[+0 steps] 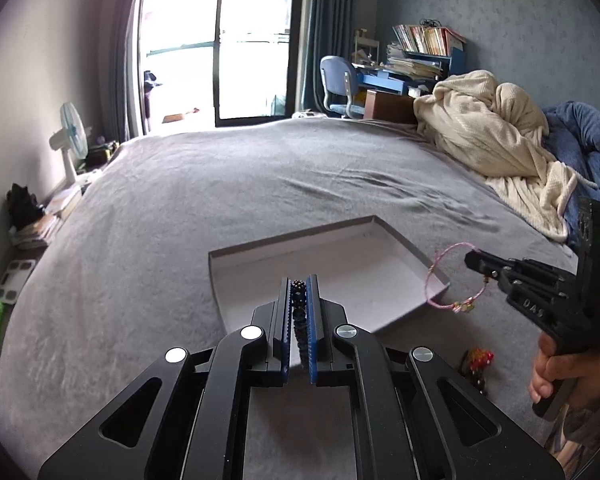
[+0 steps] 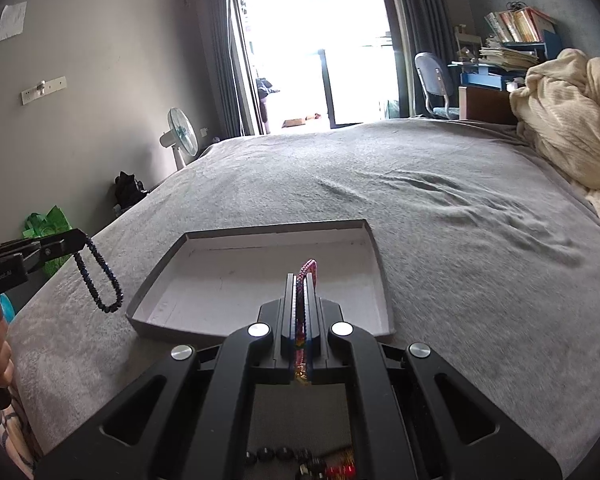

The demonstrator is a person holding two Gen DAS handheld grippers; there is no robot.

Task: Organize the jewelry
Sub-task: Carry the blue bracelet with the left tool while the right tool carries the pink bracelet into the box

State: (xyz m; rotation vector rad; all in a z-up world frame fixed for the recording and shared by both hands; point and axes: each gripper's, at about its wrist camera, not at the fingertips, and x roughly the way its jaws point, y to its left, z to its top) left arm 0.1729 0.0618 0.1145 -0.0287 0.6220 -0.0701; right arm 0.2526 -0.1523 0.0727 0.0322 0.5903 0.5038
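Hanging loops: dark bead bracelet (image 2: 100,276) downward; pink cord bracelet (image 1: 452,276) upright

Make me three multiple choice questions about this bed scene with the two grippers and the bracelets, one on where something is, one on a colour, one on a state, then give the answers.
1. Where does the shallow box rest?
A. on the grey bed cover
B. on the desk
C. on the floor

2. What colour is the cord bracelet in the right gripper?
A. green
B. pink
C. white

3. How is the left gripper right now?
A. wide open and bare
B. shut on the dark bead bracelet
C. lying flat in the box

Answers:
1. A, both wrist views show the box sitting on the grey bed cover.
2. B, the loop hanging from it is pink with small gold charms.
3. B, the dark bead bracelet is pinched between its pads and dangles below.
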